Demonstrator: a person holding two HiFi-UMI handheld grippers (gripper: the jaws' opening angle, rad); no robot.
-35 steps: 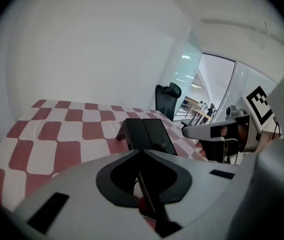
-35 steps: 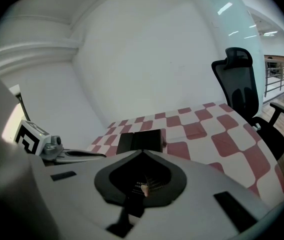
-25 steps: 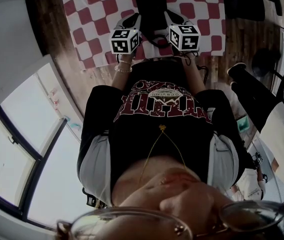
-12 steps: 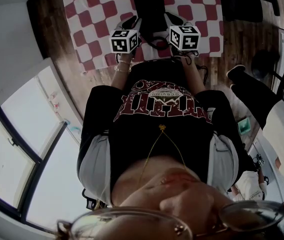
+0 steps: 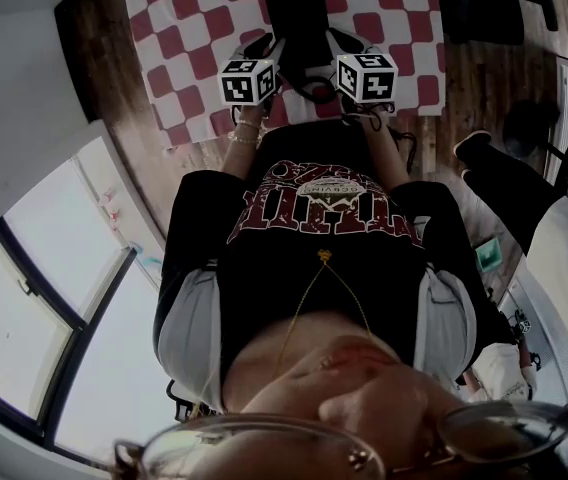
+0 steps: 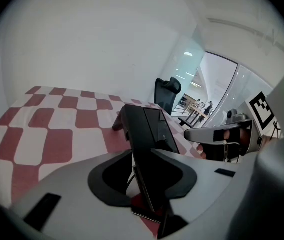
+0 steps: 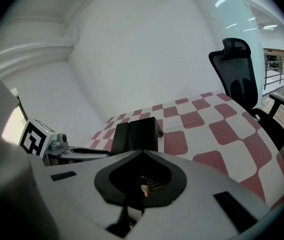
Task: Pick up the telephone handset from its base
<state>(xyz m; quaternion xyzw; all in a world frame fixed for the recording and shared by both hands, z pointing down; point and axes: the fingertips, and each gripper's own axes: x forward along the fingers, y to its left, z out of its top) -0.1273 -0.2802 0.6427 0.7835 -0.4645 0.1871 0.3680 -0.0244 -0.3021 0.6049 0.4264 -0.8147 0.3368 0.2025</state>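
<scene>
You stood at the bench (image 5: 184, 58), which was spread with a red-and-white checked cloth. A black office chair (image 7: 239, 79) stood off its far right corner. The black telephone base (image 5: 302, 18) sat on the cloth near your edge, straight in front of you, between your two grippers. The telephone handset (image 7: 119, 134) lay along the base's left side, and as far as the head view showed, it rested on the base. Your left gripper (image 6: 143, 156) had its jaws drawn in narrow on the handset's near end, with the black bar running down between them. Your right gripper (image 7: 142, 153) sat just beside the base's right side. Its jaws were brought together at the tips and gripped nothing, and the base stood just beyond them.
</scene>
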